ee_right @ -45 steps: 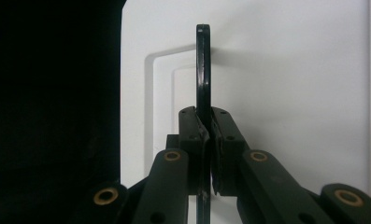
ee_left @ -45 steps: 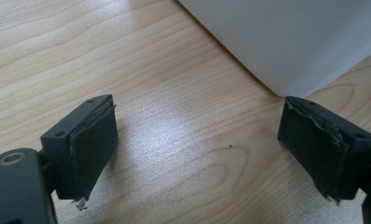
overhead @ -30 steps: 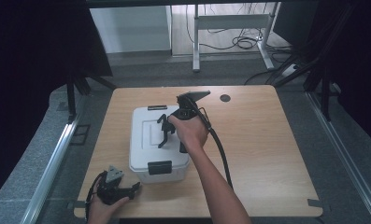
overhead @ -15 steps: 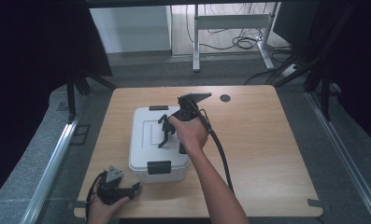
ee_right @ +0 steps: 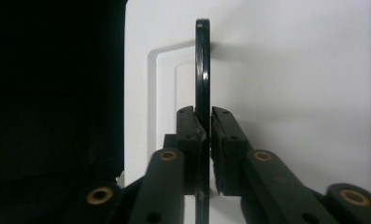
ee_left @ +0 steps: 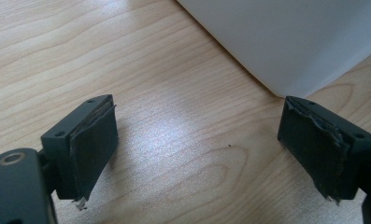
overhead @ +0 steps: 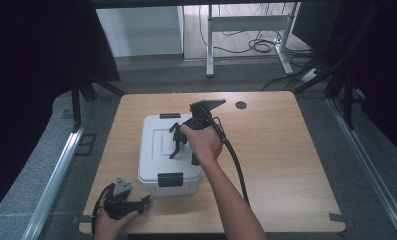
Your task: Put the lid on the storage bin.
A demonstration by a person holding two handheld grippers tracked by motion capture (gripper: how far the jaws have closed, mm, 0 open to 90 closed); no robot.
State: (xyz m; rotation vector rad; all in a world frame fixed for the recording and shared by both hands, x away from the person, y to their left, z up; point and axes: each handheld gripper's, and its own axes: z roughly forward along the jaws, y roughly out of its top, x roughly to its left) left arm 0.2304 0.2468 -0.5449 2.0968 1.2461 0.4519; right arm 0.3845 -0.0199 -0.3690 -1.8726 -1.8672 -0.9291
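A white box (overhead: 168,155) with a lid sits on the wooden desk (overhead: 286,160). The box is a bit left of the middle of the desk. It has a thin black handle (ee_right: 202,70) on top, and the handle stands straight up.

The right hand-held gripper (overhead: 178,142) is over the top of the box. In the right gripper view its two black pads (ee_right: 220,135) sit on both sides of the handle. They have just been opening a little, and a thin gap shows on one side, so the hold looks loose now.

The left hand-held gripper (ee_left: 197,154) rests on the desk just in front of the box, near its left corner. Its jaws are wide apart with nothing between them.

The box looks like hard plastic, stiff and smooth. I think it is not very heavy if it is empty, but I cannot see inside. The handle is the best place to grab. It is thin and shiny, so it could slip. Squeeze it in the middle so the box hangs flat. The black clips (overhead: 170,179) on the sides keep the lid shut.
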